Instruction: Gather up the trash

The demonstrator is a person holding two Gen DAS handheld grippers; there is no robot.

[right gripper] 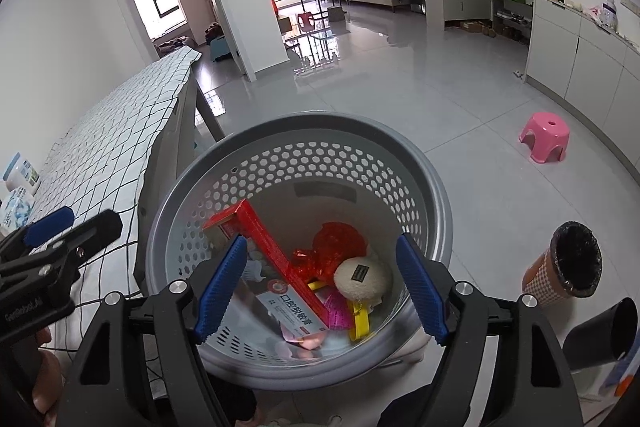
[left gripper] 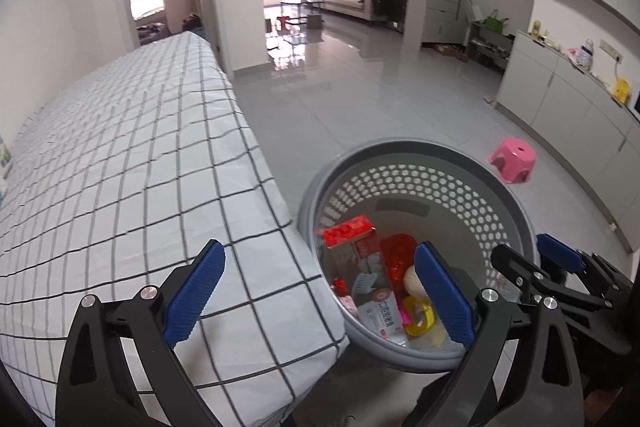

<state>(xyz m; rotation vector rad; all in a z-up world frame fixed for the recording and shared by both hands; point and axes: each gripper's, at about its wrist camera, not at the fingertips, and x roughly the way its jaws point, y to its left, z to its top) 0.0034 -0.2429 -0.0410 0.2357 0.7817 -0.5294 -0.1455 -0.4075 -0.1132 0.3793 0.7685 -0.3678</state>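
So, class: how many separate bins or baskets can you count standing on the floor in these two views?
3: the grey perforated basket beside the checked table, a checked bin with a black liner to its right, and a black bin at the right edge. Others may be hidden.

Left gripper [left gripper: 320, 291], black arms with blue ribbed pads, spread wide, nothing between the pads. It hangs over the corner of a white grid-checked tablecloth [left gripper: 132, 163] and a round grey perforated plastic basket [left gripper: 420, 175]. In the basket: red-and-white toothpaste box [left gripper: 360, 255], red crinkled wrapper [left gripper: 398, 255], yellow plastic piece [left gripper: 418, 315]. Right gripper [left gripper: 532, 251] at basket's right rim. Pink plastic stool [left gripper: 514, 159] on grey tiles.
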